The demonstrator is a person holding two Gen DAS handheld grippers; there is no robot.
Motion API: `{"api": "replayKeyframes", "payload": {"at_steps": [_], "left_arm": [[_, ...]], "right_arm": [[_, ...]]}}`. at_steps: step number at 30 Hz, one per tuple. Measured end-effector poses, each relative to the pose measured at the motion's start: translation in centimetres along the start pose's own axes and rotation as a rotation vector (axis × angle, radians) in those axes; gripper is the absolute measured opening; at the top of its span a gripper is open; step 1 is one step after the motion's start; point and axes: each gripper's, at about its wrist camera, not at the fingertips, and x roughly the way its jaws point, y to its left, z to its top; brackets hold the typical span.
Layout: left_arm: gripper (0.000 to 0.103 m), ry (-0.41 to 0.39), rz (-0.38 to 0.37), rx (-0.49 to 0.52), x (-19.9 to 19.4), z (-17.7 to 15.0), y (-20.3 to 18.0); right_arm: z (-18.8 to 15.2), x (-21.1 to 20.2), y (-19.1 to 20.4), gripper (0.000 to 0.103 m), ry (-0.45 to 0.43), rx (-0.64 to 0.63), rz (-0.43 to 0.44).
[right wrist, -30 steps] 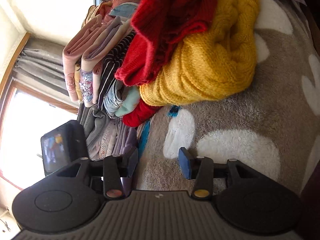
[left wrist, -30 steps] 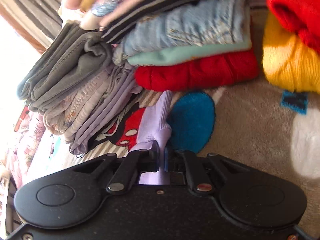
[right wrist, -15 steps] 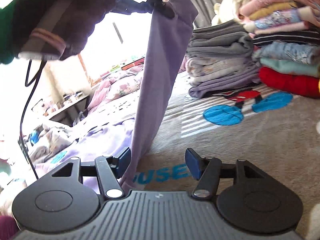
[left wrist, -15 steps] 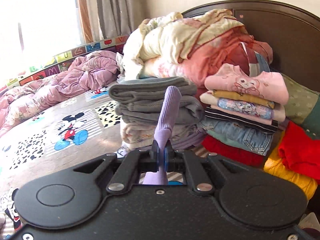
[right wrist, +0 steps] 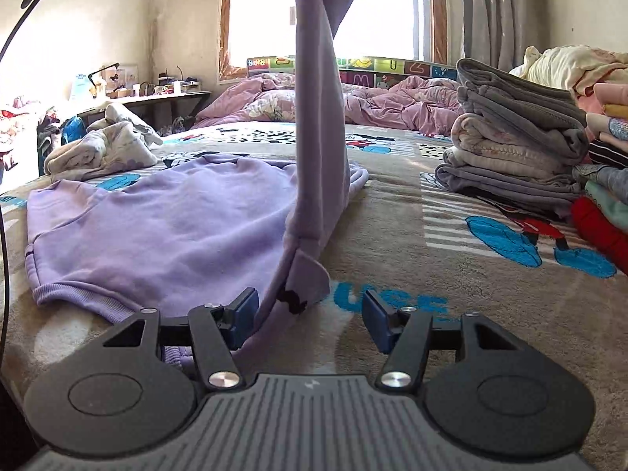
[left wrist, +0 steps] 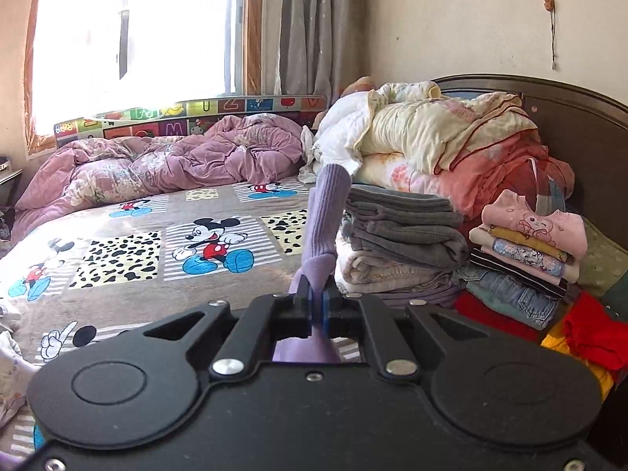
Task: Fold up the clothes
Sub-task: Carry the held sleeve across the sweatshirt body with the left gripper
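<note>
Two grippers are in my feeds, each over the bed [left wrist: 129,298]. My left gripper [left wrist: 316,306] has its jaws pinched right down on a cuff of the lilac sweatshirt [right wrist: 165,227]; in the left wrist view the ribbed sleeve end [left wrist: 325,216] stands up past the pads, and more lilac cloth shows below them.

My right gripper [right wrist: 310,316] sits low over the blanket with its jaws about half apart. They have just been closing a little after opening. A lifted fold of the sweatshirt lies between the blue pads [right wrist: 245,316], touching or nearly touching the left pad, while the right pad is clear of the cloth, so nothing is clamped there.

In the right wrist view the sweatshirt's body lies flat on the cartoon-print blanket [right wrist: 451,259], hem towards me, with one sleeve [right wrist: 320,117] drawn up taut out of the top of the picture.

To the right stands a stack of folded grey and pale clothes [right wrist: 514,133], with another pile of coloured ones [left wrist: 526,243] beside it against the dark headboard [left wrist: 581,125]. A rumpled mauve quilt [left wrist: 157,165] lies under the window [left wrist: 133,31].
</note>
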Motion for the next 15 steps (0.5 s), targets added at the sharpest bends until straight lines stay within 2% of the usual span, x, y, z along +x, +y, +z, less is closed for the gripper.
{"api": "replayKeyframes", "payload": {"at_steps": [8, 15], "left_arm": [[0.003, 0.003, 0.090, -0.122, -2.0, -2.7, 7.5], [0.003, 0.010, 0.125, -0.218, -3.6, -6.0, 12.1]], "right_arm": [[-0.5, 0.3, 2.2, 0.053, 0.011, -0.125, -0.009], [-0.7, 0.3, 2.7, 0.053, 0.013, -0.154, -0.011]]}}
